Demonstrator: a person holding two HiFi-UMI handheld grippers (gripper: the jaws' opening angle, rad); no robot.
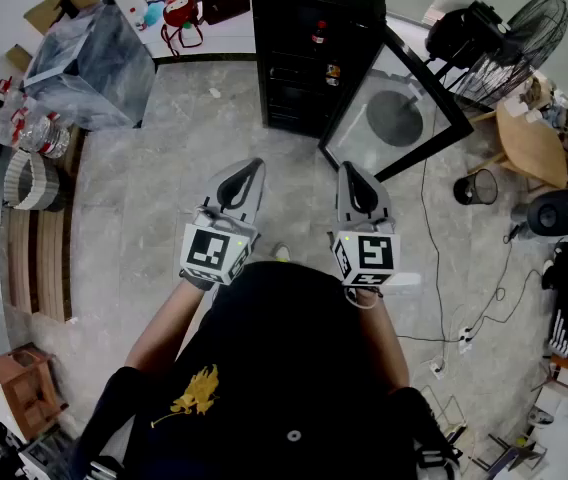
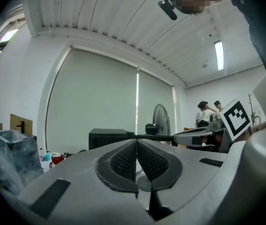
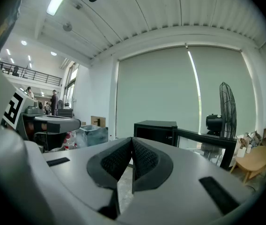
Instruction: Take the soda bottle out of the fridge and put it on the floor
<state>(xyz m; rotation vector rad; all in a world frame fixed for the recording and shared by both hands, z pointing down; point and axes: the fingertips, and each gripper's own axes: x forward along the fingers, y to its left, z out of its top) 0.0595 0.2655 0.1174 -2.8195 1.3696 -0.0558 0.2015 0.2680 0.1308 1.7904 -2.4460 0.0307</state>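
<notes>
Head view looks steeply down on a person in a black shirt who stands on the grey stone floor [image 1: 214, 138] and holds both grippers side by side, pointing level toward a black fridge [image 1: 294, 28] well ahead. The fridge's glass door [image 1: 394, 113] stands swung open to the right. Inside, near the open side, what looks like the soda bottle [image 1: 319, 36], marked with red, stands on an upper shelf, and a second small bottle [image 1: 333, 73] stands on the shelf below; both are too small to make out further. The left gripper [image 1: 256, 165] is clenched with nothing in it: in the left gripper view its ribbed pads [image 2: 123, 161] meet along a single seam. The right gripper [image 1: 344, 166] is clenched and empty too, its pads [image 3: 144, 158] pressed together at the tip in the right gripper view. A standing fan [image 1: 524, 28] is behind the door, and a plastic-wrapped bin [image 1: 89, 58] sits at the far left
</notes>
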